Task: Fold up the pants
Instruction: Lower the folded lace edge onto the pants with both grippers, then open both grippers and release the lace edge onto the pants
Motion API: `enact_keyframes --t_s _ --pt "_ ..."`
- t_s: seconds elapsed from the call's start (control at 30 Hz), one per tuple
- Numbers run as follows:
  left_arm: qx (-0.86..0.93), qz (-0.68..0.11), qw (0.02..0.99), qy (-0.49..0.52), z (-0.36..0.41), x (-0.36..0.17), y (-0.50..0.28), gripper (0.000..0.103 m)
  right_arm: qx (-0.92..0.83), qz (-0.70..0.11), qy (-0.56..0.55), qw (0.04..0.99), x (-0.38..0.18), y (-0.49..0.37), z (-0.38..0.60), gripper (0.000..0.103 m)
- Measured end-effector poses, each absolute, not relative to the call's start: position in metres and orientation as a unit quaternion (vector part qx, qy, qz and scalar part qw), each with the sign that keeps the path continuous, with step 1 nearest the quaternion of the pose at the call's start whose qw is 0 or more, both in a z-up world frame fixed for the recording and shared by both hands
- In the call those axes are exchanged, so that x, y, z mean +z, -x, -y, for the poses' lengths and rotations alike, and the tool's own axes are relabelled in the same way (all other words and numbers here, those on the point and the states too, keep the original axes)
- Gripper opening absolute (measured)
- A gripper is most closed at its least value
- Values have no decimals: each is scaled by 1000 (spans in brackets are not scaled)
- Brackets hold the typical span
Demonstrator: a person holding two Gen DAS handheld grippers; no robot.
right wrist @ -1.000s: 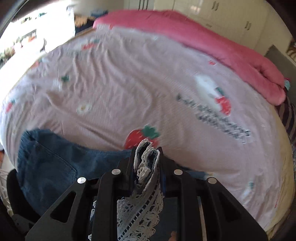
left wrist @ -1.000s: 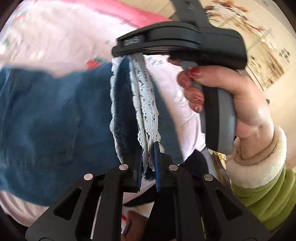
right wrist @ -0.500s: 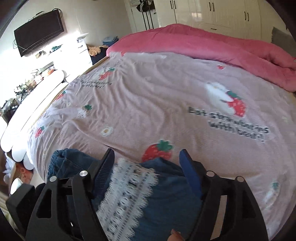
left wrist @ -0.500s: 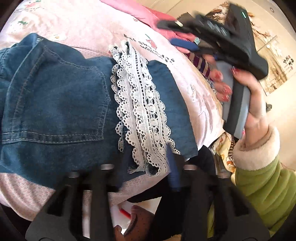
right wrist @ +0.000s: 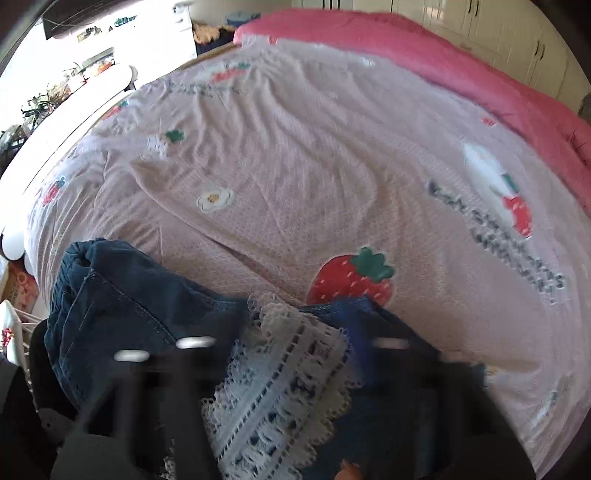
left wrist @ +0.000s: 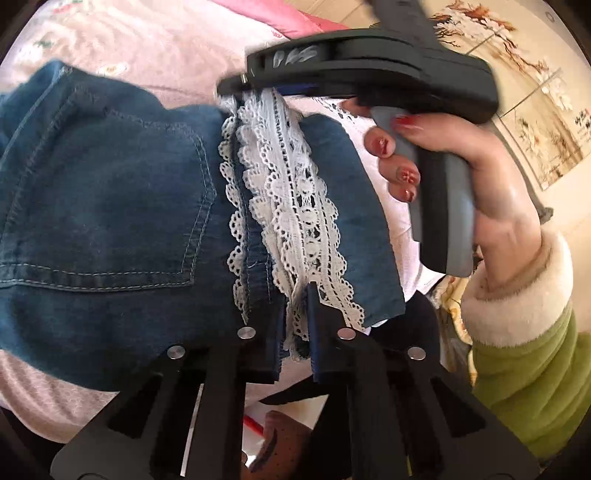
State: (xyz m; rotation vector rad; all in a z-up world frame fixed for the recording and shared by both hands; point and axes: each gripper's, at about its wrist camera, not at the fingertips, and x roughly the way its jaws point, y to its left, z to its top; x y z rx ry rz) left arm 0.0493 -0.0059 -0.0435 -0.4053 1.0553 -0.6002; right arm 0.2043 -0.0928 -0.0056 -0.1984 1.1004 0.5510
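Blue denim pants (left wrist: pixel 110 206) with a white lace trim (left wrist: pixel 295 206) lie folded on the pink bedsheet (right wrist: pixel 314 147) near the bed's front edge. My left gripper (left wrist: pixel 295 332) is shut on the near end of the lace hem. My right gripper (left wrist: pixel 258 92), held by a hand in a green sleeve, sits at the far end of the lace hem. In the right wrist view the pants (right wrist: pixel 129 314) and lace (right wrist: pixel 280 387) lie under my blurred right gripper (right wrist: pixel 295 347), whose jaws look spread apart.
A pink quilt (right wrist: pixel 443 62) lies along the far side of the bed. White cupboards (right wrist: pixel 498 26) stand behind it. A white shelf with clutter (right wrist: pixel 74 81) stands to the left. The bed's front edge drops off just below the pants.
My left gripper has closed on the near lace hem again after being open. My right gripper has come back down to the far end of the hem and is moving fast.
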Motion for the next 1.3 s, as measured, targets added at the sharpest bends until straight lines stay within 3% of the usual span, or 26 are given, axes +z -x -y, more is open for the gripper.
enact_keyframes --t_s 0.23,0.33,0.4,0.47,0.63,0.73,0.77,0.87,1.1,1.3 --pt "-273 -479 815 180 0 -30 -33 3 243 -481 119 834 -10 -197 74 16" --pt "-260 -493 810 180 0 -43 -39 5 241 -489 131 828 -21 -200 67 20" --pt "-252 -498 807 193 -1 -48 -42 11 254 -476 111 834 -11 -195 75 46" --pt "-250 -491 813 189 -5 -44 -41 15 275 -447 79 848 10 -184 92 52" --pt "-219 -454 851 148 -13 -17 -33 25 302 -423 51 853 38 -159 133 53" --pt "-229 -435 862 124 -3 -2 -26 25 310 -444 57 839 31 -149 146 53" --pt "-241 -429 864 110 8 2 -23 25 311 -450 58 836 28 -145 148 51" --pt "-272 -432 856 84 36 -2 -17 25 317 -471 66 821 13 -141 147 33" --pt "-287 -454 843 31 77 -22 -12 25 238 -475 126 838 -17 -158 151 27" --pt "-260 -463 846 50 51 -37 -36 28 214 -481 87 846 -31 -176 173 24"
